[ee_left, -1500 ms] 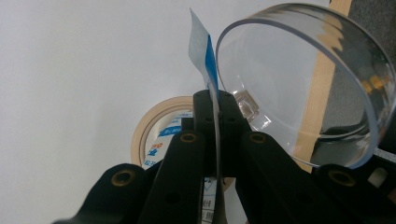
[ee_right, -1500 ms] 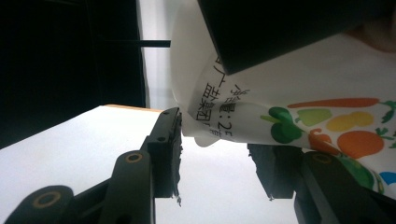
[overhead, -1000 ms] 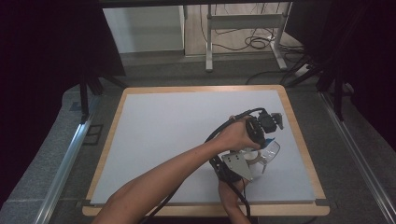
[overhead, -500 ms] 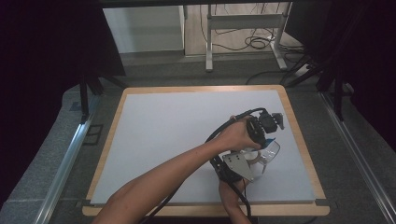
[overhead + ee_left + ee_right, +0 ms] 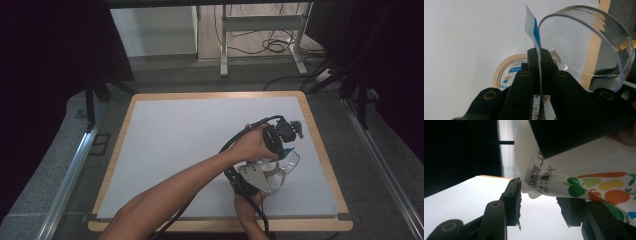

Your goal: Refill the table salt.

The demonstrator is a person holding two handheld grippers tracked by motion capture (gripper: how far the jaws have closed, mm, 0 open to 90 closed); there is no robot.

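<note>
Nothing has shifted since the earlier high view; both hands hold their places at about 4 o'clock on the tabletop [image 5: 175, 145].

In the left gripper view, a roll of tape [image 5: 501, 72] lies flat at 7 o'clock of the jaws. The left claw [image 5: 540, 51] is clamped tight on the edge of a thin packet [image 5: 532, 27], which stands upright. Just beside it, at 2 o'clock, sits a clear round tub [image 5: 584, 11]. The right claw [image 5: 540, 195] has its jaws partway apart around the packet's lower fold. Whether they pinch it I cannot tell.

My reading: the packet is lifted and held by the tub. Opening it and emptying it into the tub are not yet done, and the tub looks empty.

White board with a pale wooden rim covers the tabletop, bare apart from these things. Around it, dark curtains hang at 9 and 3 o'clock over grey carpet [image 5: 55, 165]. At 12 o'clock, a metal frame [image 5: 260, 22] and loose cables [image 5: 272, 45] sit on a wooden floor.
</note>
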